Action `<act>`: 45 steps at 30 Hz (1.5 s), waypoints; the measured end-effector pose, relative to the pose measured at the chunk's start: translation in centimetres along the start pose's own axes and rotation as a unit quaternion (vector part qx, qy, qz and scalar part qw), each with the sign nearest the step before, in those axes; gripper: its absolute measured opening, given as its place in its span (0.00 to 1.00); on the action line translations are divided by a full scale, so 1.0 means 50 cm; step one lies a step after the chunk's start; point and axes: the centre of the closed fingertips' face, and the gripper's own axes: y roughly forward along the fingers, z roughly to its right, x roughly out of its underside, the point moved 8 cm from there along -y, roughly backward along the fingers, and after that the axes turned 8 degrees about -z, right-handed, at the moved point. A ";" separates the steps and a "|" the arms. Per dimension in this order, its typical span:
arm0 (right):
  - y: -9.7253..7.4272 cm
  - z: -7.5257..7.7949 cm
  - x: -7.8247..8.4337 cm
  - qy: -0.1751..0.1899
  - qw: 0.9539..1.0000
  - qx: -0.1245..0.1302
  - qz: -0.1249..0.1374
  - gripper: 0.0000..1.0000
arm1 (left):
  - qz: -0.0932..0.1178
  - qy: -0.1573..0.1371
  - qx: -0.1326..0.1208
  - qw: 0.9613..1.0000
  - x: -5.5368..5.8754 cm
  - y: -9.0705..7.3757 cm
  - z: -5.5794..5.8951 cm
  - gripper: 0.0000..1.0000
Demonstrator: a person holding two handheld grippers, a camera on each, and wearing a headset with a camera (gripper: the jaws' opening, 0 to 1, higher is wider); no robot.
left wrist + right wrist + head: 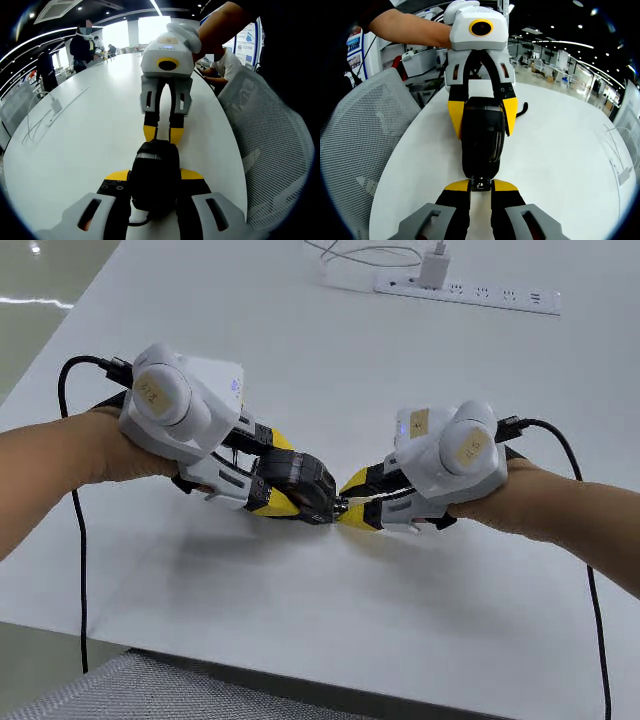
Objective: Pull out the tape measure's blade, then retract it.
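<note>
Tape measure (pixel 303 483), held over the desk (pixel 300 350) with the fingers of the left gripper (pixel 155 174) clamped on its black case and those of the right gripper (pixel 350 503) pinched together on the blade tip (pixel 481 183) at the case mouth; a weak pinch could let the tip slip free and snap back.

Left gripper (pixel 290 490) and right gripper (pixel 355 505): white-grey moulded housings, black jaw arms, yellow tips. Each rear ends in a rounded cap bearing a tan sticker (pixel 152 392) — print too small to read. Small blue light on each housing top. One thin black cable (pixel 80 540) plugs into each rear. Jaw bases grey, slotted — seen in the gripper views.
</note>
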 end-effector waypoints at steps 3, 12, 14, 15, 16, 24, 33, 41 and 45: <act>0.002 0.002 0.001 -0.004 1.000 -0.004 0.005 0.11 | 0.000 0.002 -0.001 1.000 0.000 0.001 0.001 0.29; 0.002 0.000 0.000 -0.004 1.000 -0.008 0.008 0.09 | 0.000 0.001 0.000 1.000 0.001 -0.001 0.001 0.29; 0.002 -0.001 -0.001 -0.004 1.000 -0.008 0.008 0.09 | 0.001 0.002 0.000 1.000 0.000 -0.001 0.001 0.28; 0.002 -0.001 -0.001 -0.003 1.000 -0.009 0.008 0.09 | 0.001 0.002 0.000 1.000 0.001 -0.001 0.001 0.28; 0.001 -0.002 -0.001 -0.002 1.000 -0.009 0.008 0.09 | 0.001 0.002 0.000 1.000 0.001 -0.001 0.001 0.28; 0.000 -0.003 -0.004 -0.005 1.000 -0.010 0.003 0.08 | 0.000 0.004 -0.001 1.000 0.000 -0.001 0.001 0.28; 0.000 -0.003 -0.003 -0.005 1.000 -0.012 0.001 0.08 | -0.001 0.002 -0.001 1.000 0.000 -0.001 0.001 0.28; -0.001 -0.003 -0.002 -0.005 1.000 -0.013 0.001 0.08 | 0.000 0.003 -0.002 1.000 0.000 -0.001 0.001 0.28; -0.001 -0.002 0.000 -0.008 1.000 -0.013 0.001 0.08 | -0.002 0.003 -0.001 1.000 0.000 -0.001 0.002 0.28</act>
